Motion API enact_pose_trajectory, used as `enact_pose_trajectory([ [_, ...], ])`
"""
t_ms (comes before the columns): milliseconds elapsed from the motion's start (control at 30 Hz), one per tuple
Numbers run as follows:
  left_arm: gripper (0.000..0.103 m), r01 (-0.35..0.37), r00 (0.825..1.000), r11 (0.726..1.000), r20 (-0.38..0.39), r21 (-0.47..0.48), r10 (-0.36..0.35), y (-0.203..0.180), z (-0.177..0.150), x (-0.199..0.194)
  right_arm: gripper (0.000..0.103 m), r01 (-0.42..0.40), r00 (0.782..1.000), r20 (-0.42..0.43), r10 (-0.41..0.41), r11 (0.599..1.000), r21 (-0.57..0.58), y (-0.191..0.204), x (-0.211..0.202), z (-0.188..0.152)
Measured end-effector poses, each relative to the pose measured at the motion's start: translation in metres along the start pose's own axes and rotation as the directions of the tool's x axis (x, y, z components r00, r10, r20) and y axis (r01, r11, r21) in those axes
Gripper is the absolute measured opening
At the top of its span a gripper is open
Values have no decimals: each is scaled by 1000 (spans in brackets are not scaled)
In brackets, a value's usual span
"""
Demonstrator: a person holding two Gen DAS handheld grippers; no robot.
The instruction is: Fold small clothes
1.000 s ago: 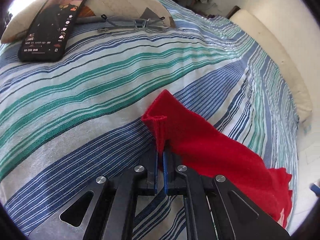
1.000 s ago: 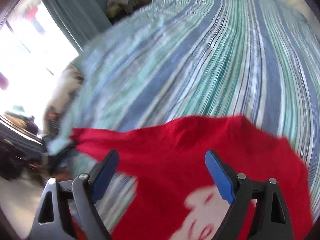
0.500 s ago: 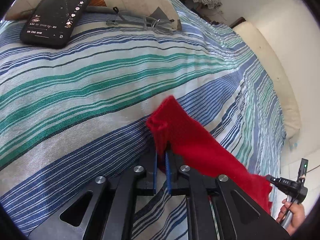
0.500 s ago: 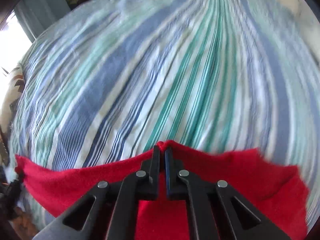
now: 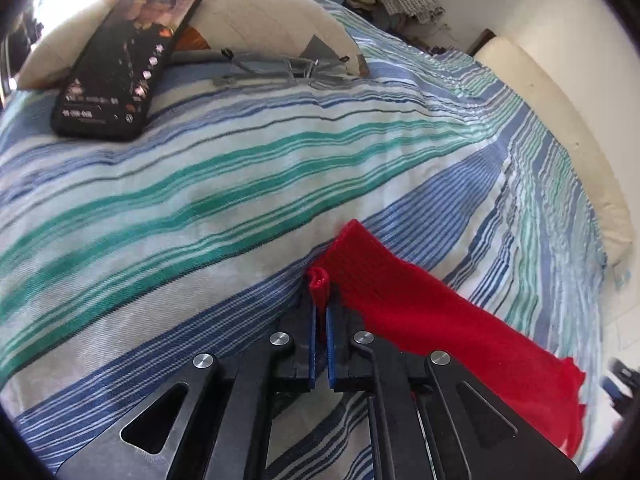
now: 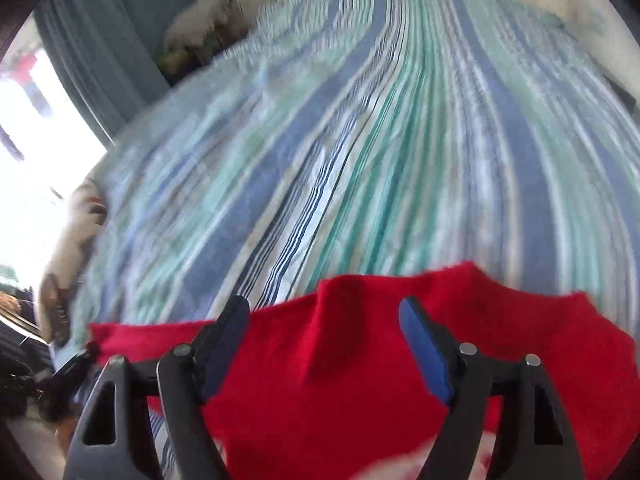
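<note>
Red garment (image 5: 432, 312): lies on the striped bedspread (image 5: 240, 184), near the bed's edge.
Left gripper (image 5: 320, 304): clenched on a bunched corner of the garment.
Right gripper (image 6: 324, 320): released, fingers spread above the garment's far edge.
Phone (image 5: 124, 60): propped against a cream pillow (image 5: 260, 12) at the bed's far corner.

Left claw (image 5: 320, 300) pinched closed; right claw (image 6: 324, 340) spread wide.
</note>
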State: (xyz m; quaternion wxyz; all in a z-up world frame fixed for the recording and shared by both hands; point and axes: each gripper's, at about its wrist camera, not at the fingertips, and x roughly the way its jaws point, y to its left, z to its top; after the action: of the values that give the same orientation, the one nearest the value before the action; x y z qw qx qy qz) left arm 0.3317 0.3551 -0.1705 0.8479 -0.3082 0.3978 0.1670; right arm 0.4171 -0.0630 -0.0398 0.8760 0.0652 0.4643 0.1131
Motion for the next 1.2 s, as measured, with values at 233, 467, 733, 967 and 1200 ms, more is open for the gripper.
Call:
enact_pose_trajectory([
  [233, 2, -122, 992, 982, 48, 145, 116, -17, -7, 5, 77, 229, 971, 84, -224, 972, -49, -99, -158, -168],
  [467, 55, -137, 988, 958, 102, 253, 114, -40, -36, -85, 77, 316, 949, -53, -311, 942, 116, -173, -246, -348],
  [733, 71, 220, 975, 806, -127, 549, -180, -121, -190, -194, 77, 38, 999, 36, -38, 999, -16, -99, -232, -348],
  [967, 77, 271, 933, 643, -360, 716, 8, -137, -341, -180, 75, 28, 981, -189, -41, 997, -73, -76, -165, -409],
  [1200, 78, 216, 942, 607, -326, 765, 75, -138, -359, -178, 76, 37, 983, -177, -49, 997, -73, -73, -169, -419],
])
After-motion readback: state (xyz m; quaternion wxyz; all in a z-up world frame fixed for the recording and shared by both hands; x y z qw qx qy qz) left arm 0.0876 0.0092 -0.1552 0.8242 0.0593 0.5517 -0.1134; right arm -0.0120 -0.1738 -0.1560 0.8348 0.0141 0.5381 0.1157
